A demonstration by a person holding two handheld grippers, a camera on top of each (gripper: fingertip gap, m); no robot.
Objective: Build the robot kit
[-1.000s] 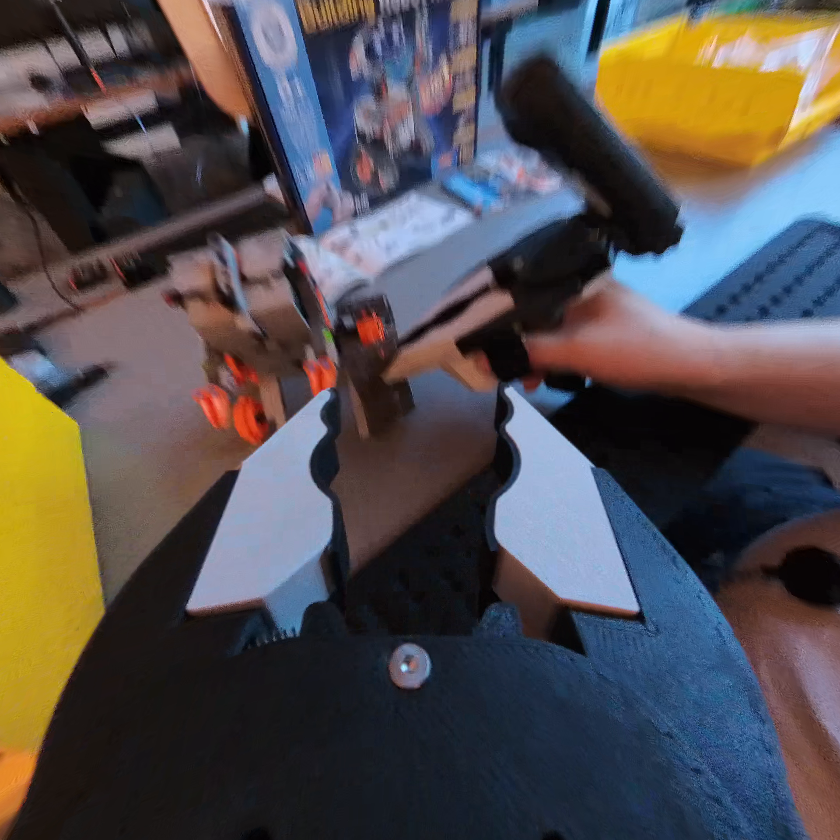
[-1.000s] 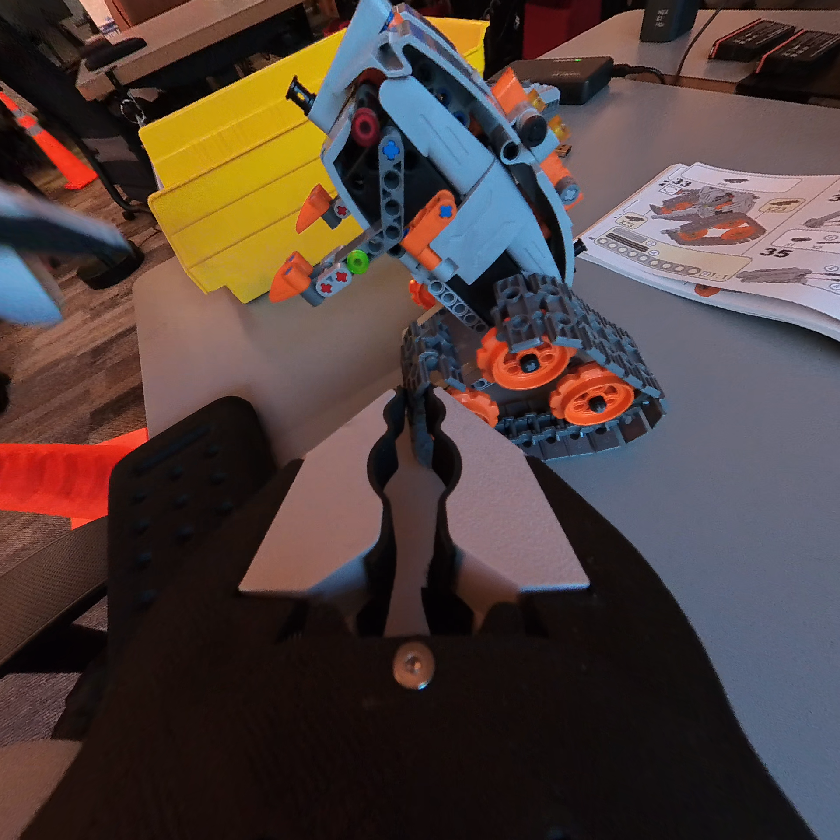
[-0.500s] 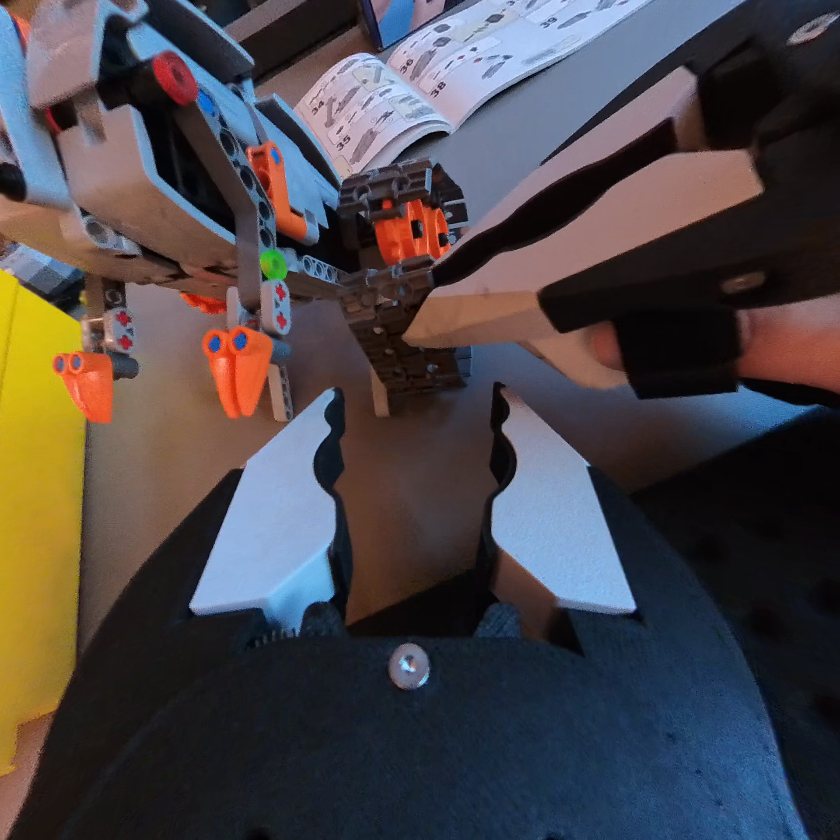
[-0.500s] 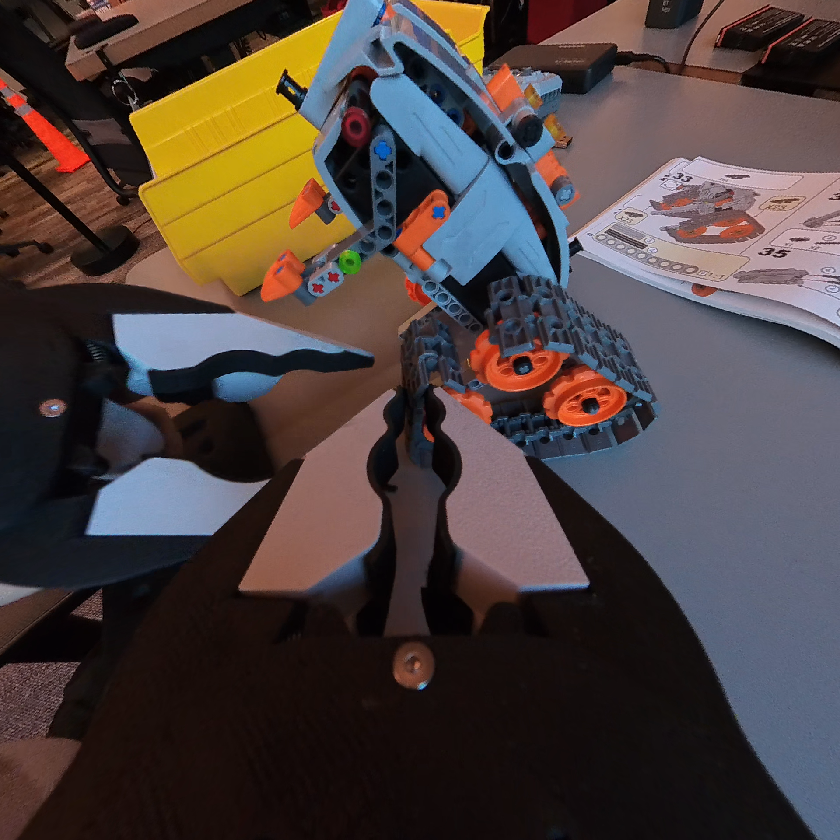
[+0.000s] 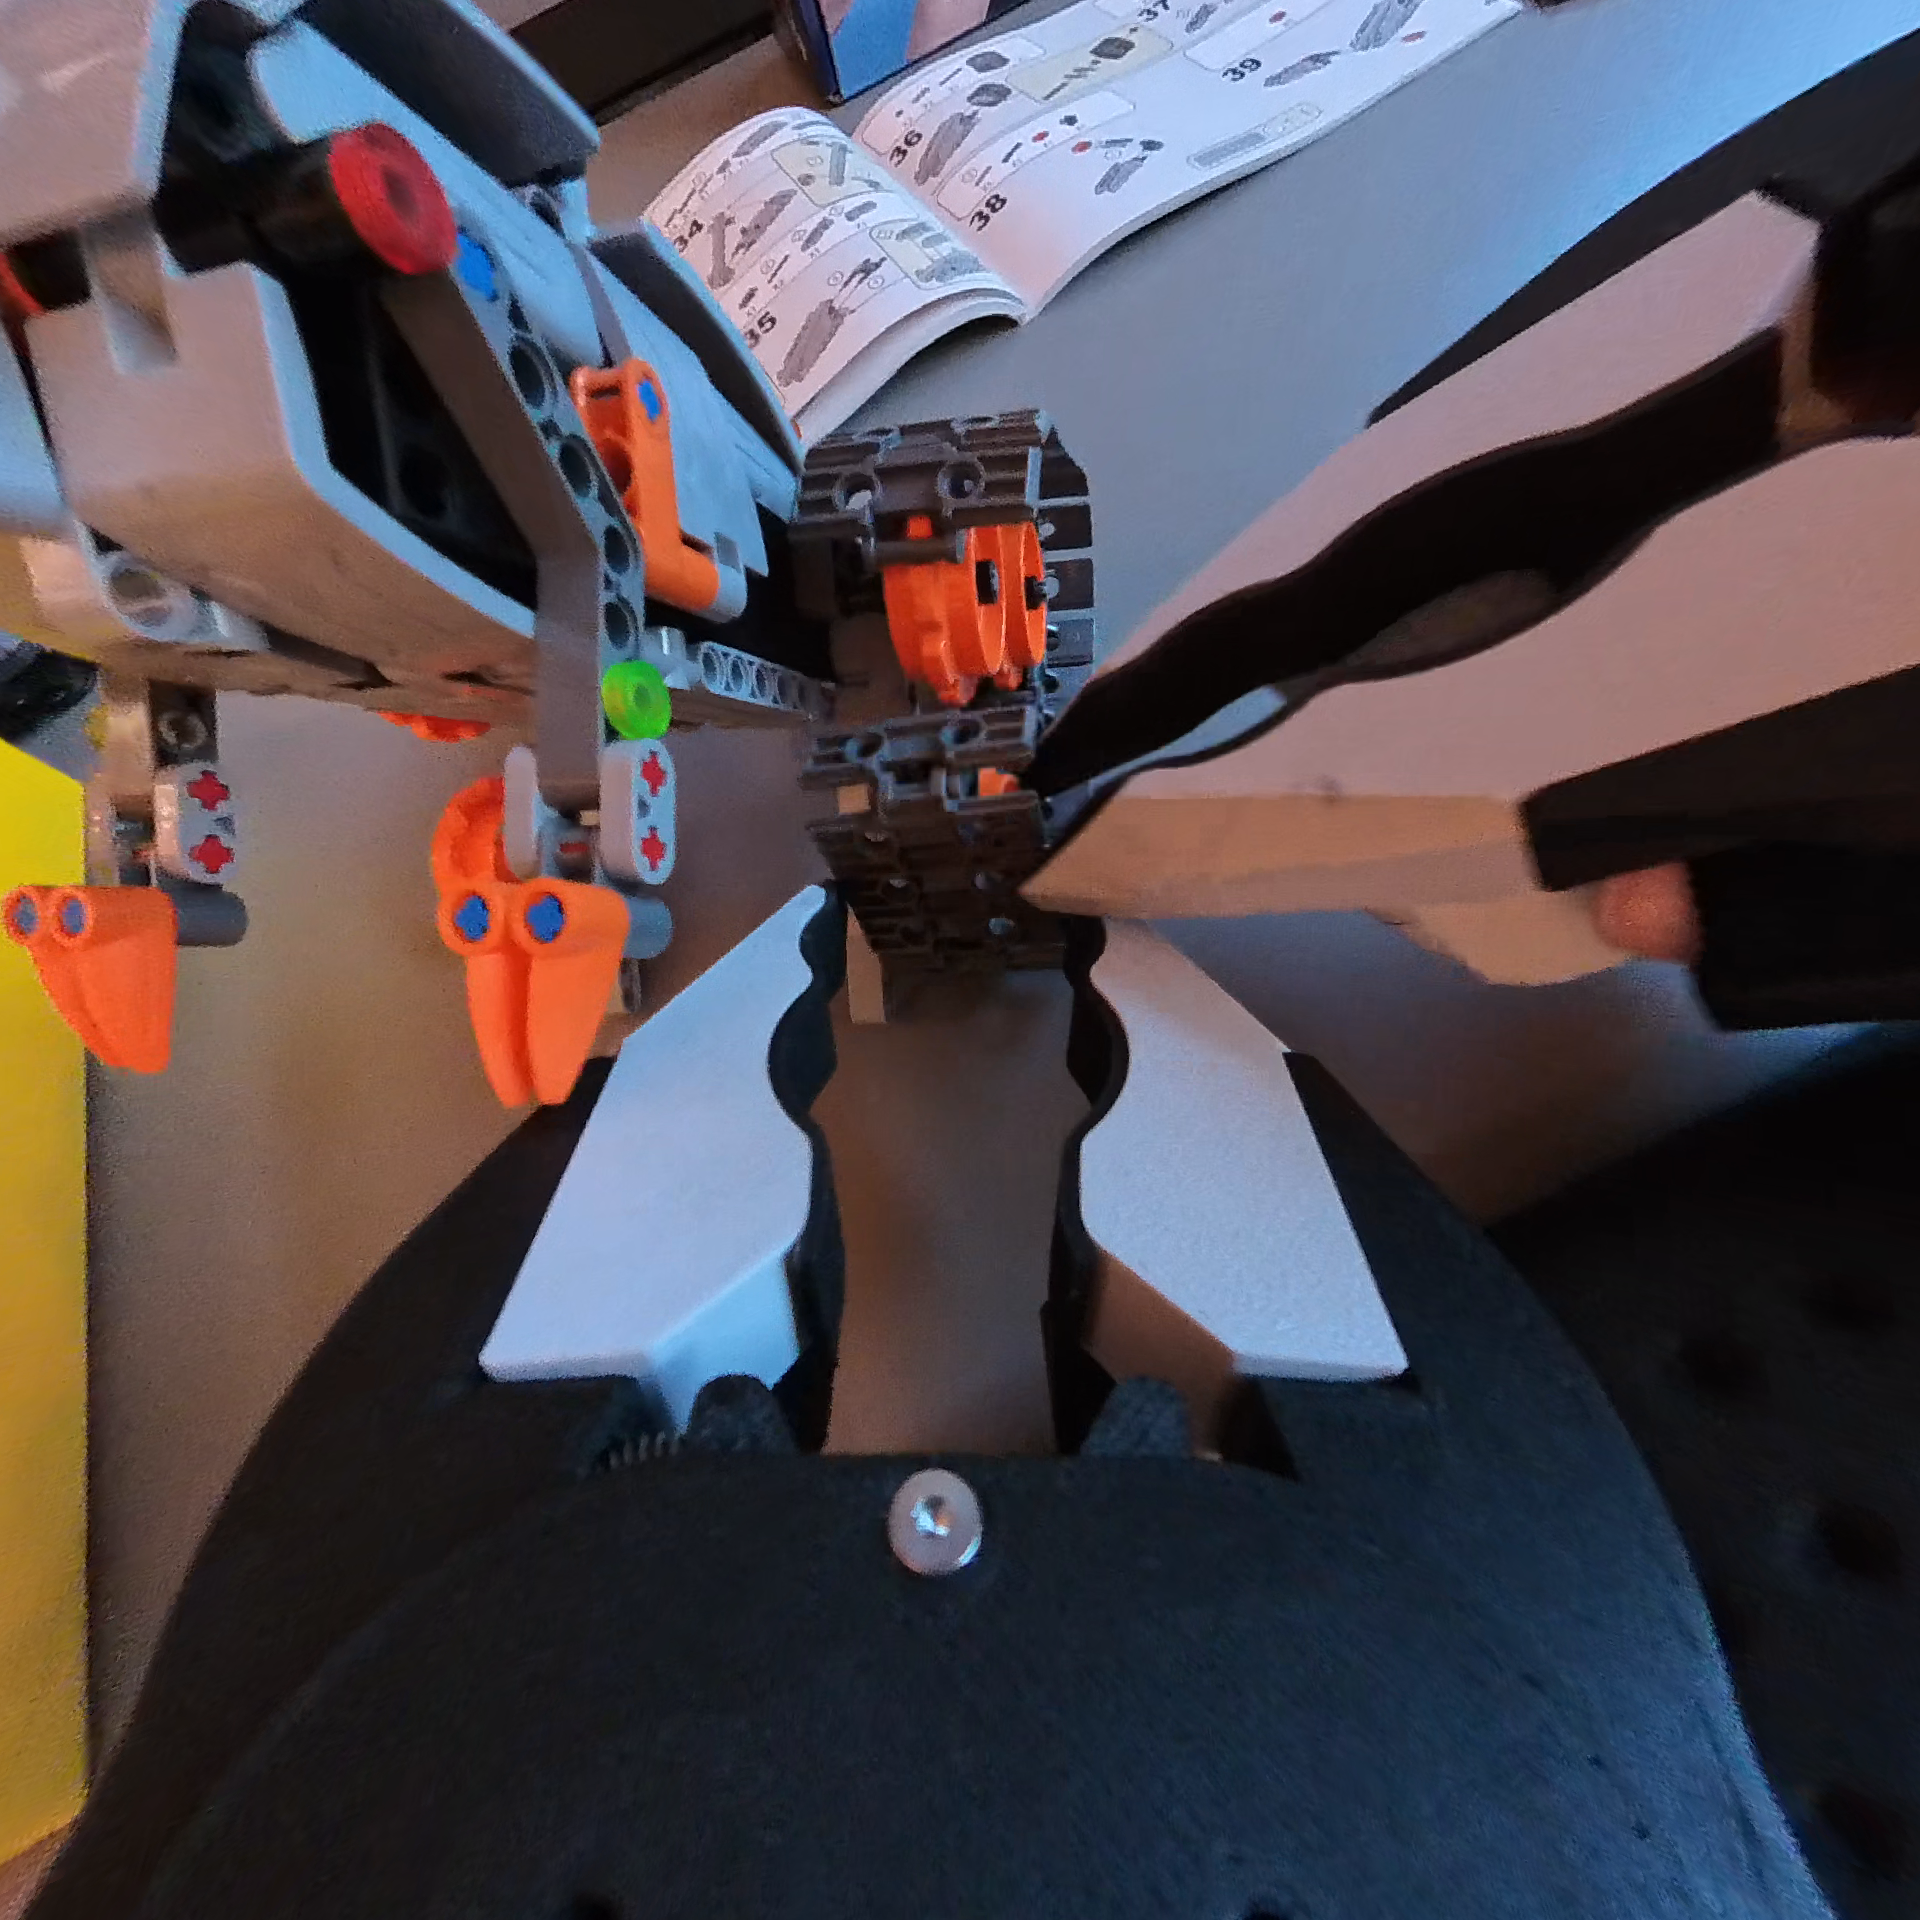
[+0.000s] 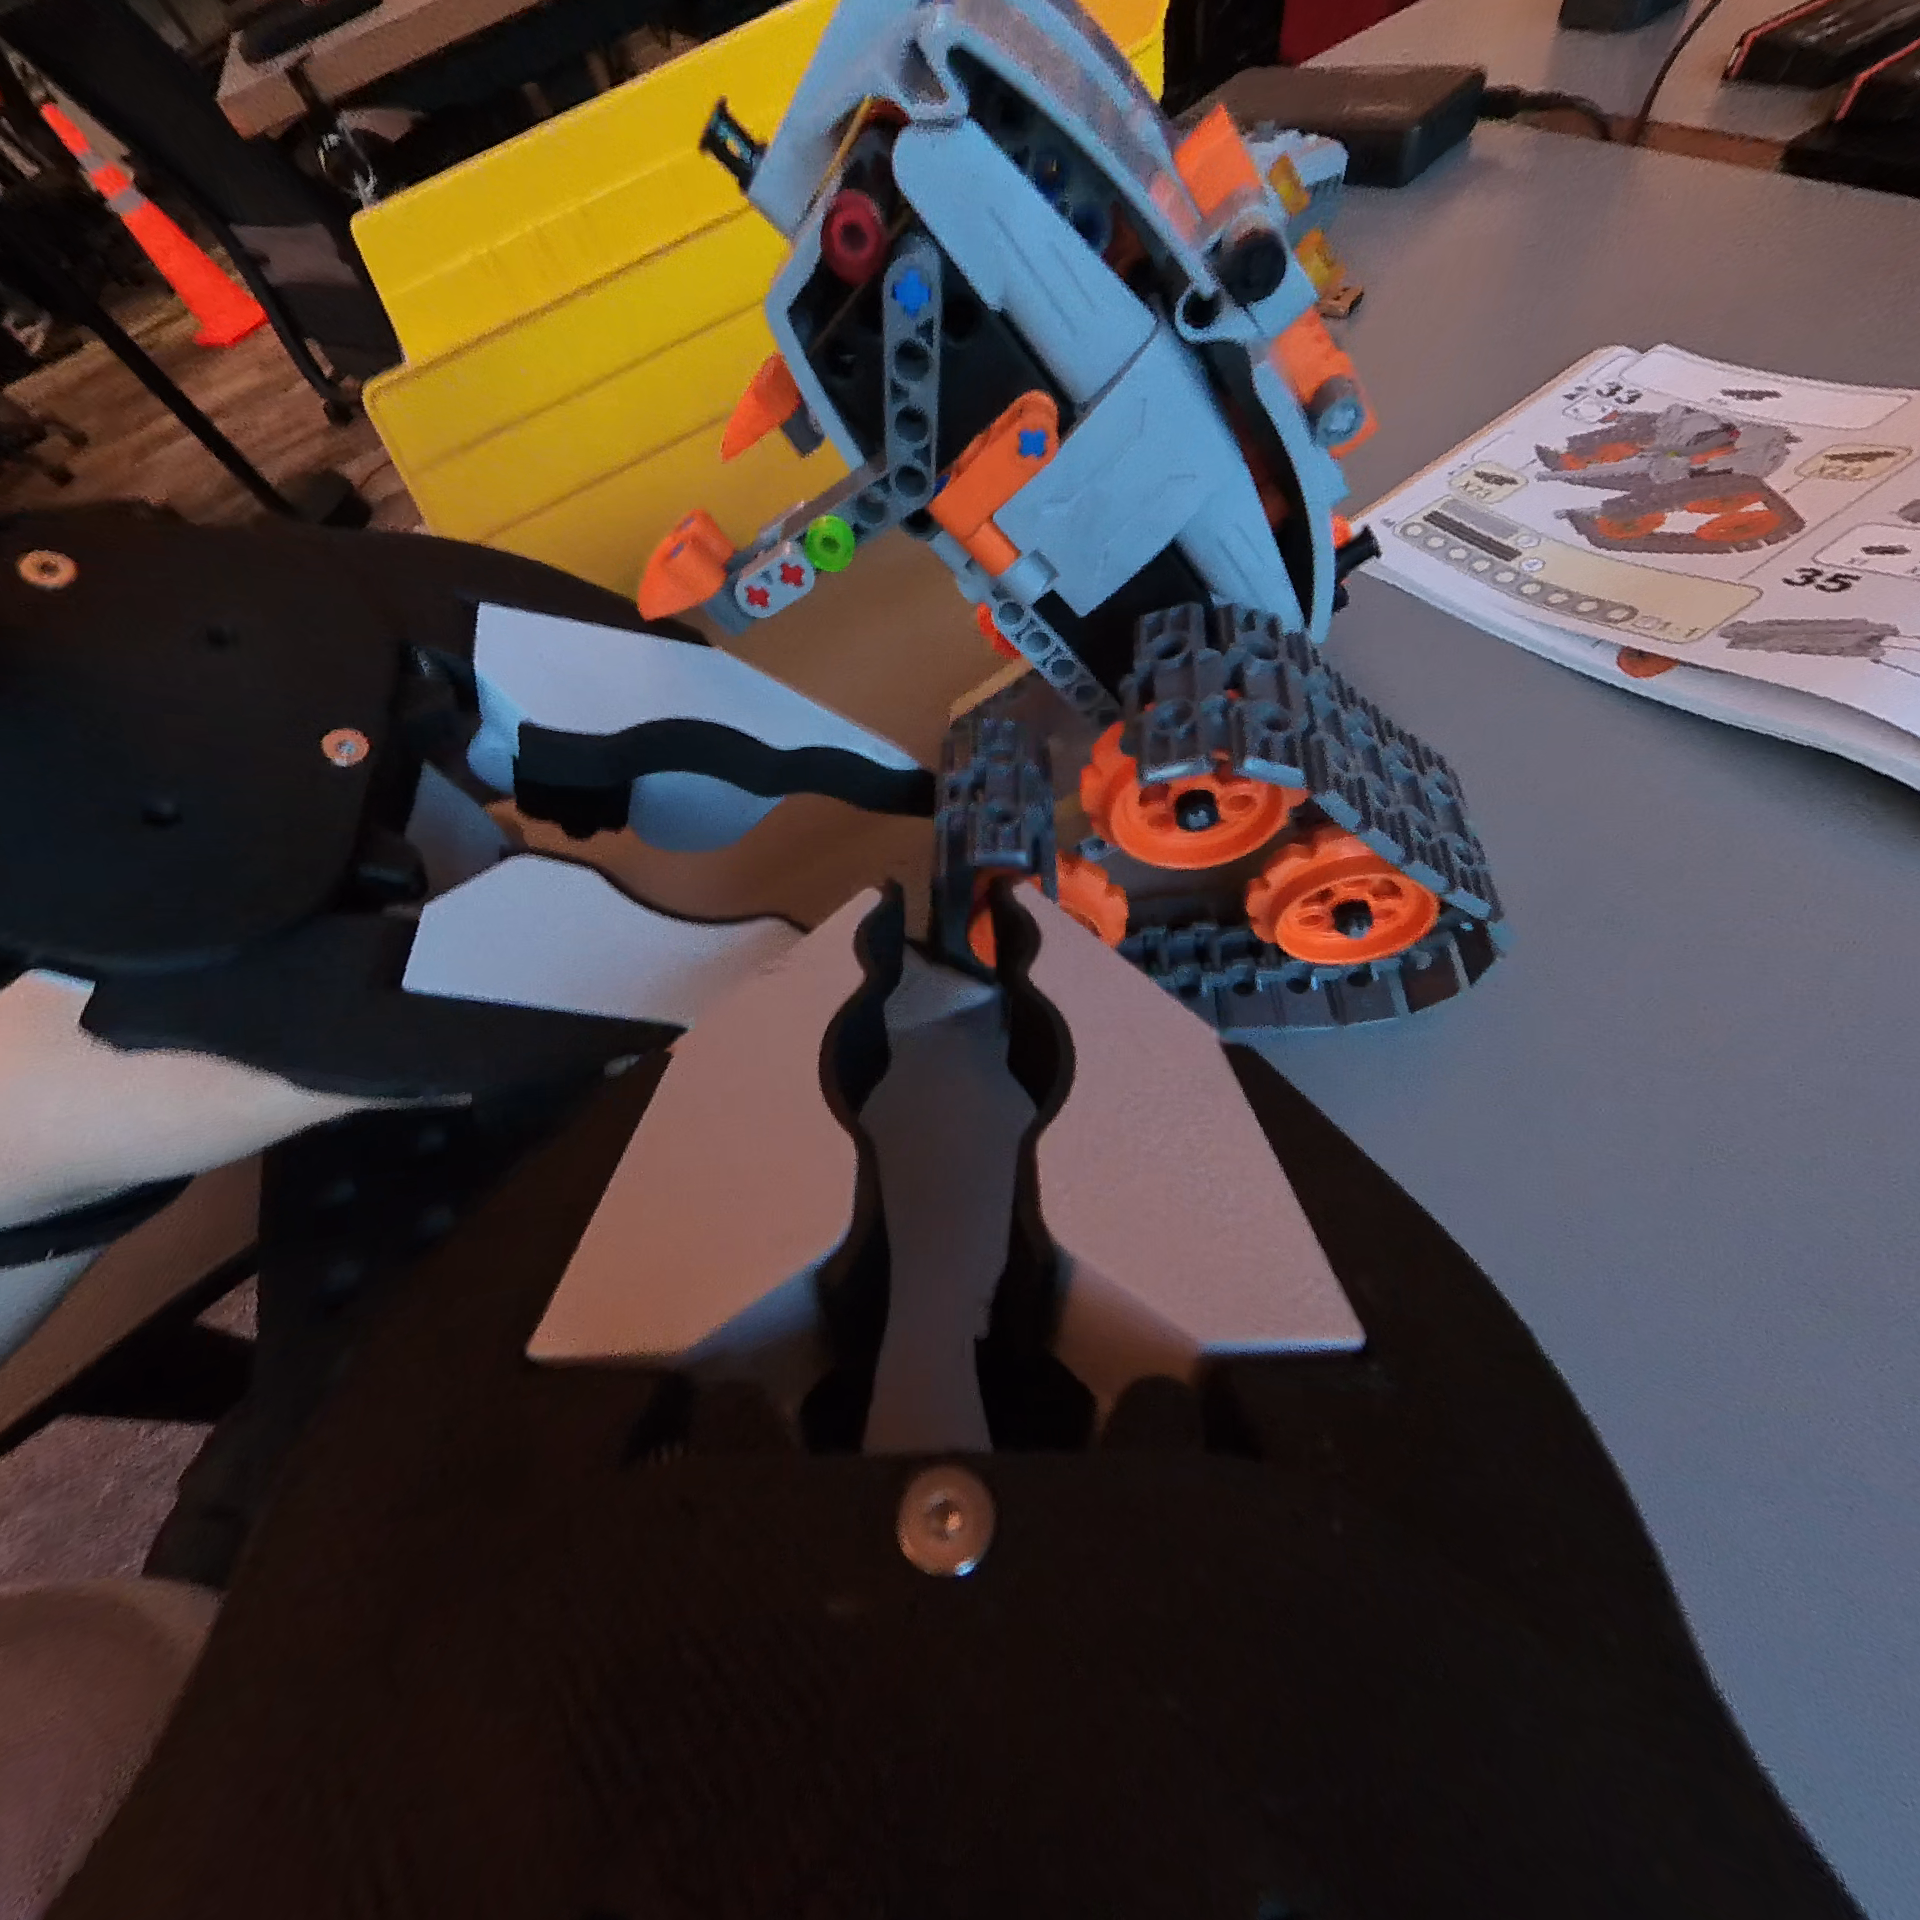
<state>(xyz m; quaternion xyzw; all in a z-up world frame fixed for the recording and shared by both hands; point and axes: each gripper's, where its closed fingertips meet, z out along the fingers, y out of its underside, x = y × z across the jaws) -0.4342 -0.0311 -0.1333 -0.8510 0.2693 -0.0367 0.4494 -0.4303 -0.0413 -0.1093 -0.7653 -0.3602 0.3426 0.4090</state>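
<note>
A grey and orange brick-built tracked vehicle (image 6: pixel 1049 436) stands tilted on the grey table (image 6: pixel 1610 1299), its nose raised. It also shows in the left wrist view (image 5: pixel 312 436). My right gripper (image 6: pixel 951 904) is shut on the lower edge of the vehicle's near dark grey track (image 6: pixel 992 800). In the left wrist view it (image 5: pixel 1039 821) comes in from the right, clamped on that track (image 5: pixel 935 873). My left gripper (image 5: pixel 951 925) is open, its two tips on either side of the same track's lower end. In the right wrist view it (image 6: pixel 831 862) reaches in from the left.
An open instruction booklet (image 6: pixel 1662 561) lies on the table right of the vehicle, also in the left wrist view (image 5: pixel 935 187). A yellow bin (image 6: pixel 582 343) stands behind the vehicle. A black box (image 6: pixel 1392 104) and an orange cone (image 6: pixel 177 260) are farther off. Less than 4 cm separates the two grippers' tips.
My left gripper has swung in from the side up to the vehicle's near track, and its jaws have narrowed around it. My right gripper has kept its grip on the track.
</note>
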